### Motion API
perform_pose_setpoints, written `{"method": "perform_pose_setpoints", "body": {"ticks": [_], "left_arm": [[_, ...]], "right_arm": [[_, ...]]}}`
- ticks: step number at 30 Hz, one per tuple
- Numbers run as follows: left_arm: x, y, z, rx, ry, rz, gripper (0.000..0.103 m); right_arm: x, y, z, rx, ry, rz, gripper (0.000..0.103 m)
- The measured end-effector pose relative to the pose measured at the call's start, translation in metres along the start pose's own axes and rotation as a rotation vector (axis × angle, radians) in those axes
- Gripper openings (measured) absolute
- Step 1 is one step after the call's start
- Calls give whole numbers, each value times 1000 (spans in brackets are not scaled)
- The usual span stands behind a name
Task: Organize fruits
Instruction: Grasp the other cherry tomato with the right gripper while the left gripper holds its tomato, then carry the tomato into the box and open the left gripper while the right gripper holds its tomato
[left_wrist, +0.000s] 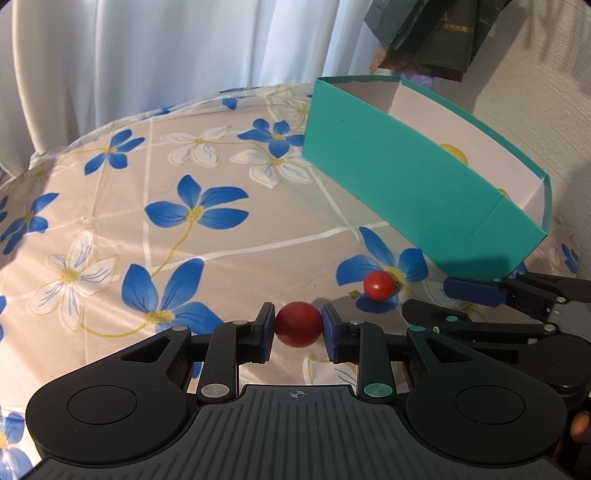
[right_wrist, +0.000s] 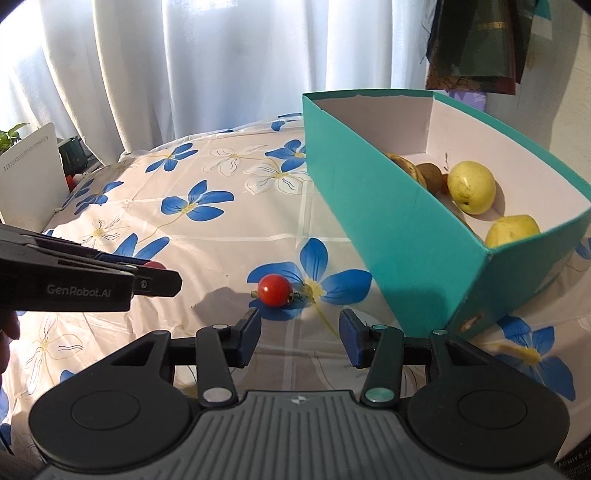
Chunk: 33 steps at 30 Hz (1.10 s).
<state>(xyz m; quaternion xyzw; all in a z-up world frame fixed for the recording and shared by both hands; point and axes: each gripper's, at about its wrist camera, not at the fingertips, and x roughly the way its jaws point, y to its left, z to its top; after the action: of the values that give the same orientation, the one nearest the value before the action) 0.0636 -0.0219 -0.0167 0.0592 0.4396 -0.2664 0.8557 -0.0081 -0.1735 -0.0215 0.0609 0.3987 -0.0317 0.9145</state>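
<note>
Teal box (right_wrist: 406, 236): near wall hides most contents; two yellow fruits (right_wrist: 471, 186) and brownish pieces, hard to identify, show inside. Left gripper (left_wrist: 298, 325): angled downward, fingers clamped on a dark red tomato (left_wrist: 298, 324), raised above the flowered counter (left_wrist: 147, 221). Right gripper (right_wrist: 301, 328): angled downward, fingers apart with nothing between them, just short of a second red tomato (right_wrist: 274, 290) lying on the counter beside the box.

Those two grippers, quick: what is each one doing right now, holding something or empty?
Left gripper: jaws shut on a red fruit.
Right gripper: jaws apart, holding nothing; a small red tomato lies on the tablecloth just ahead.
</note>
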Motion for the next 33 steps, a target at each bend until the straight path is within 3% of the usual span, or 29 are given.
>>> {"method": "perform_pose_setpoints", "body": {"ticks": [9, 23, 33], "left_arm": [[-8, 7, -3, -36, -6, 18, 31], [-1, 12, 0, -61, 13, 12, 31], [1, 11, 0, -59, 23, 9, 31]], "right_arm": [[36, 14, 11, -62, 27, 37, 46], [49, 16, 13, -88, 48, 32, 32], [50, 17, 14, -86, 41, 36, 27]]}}
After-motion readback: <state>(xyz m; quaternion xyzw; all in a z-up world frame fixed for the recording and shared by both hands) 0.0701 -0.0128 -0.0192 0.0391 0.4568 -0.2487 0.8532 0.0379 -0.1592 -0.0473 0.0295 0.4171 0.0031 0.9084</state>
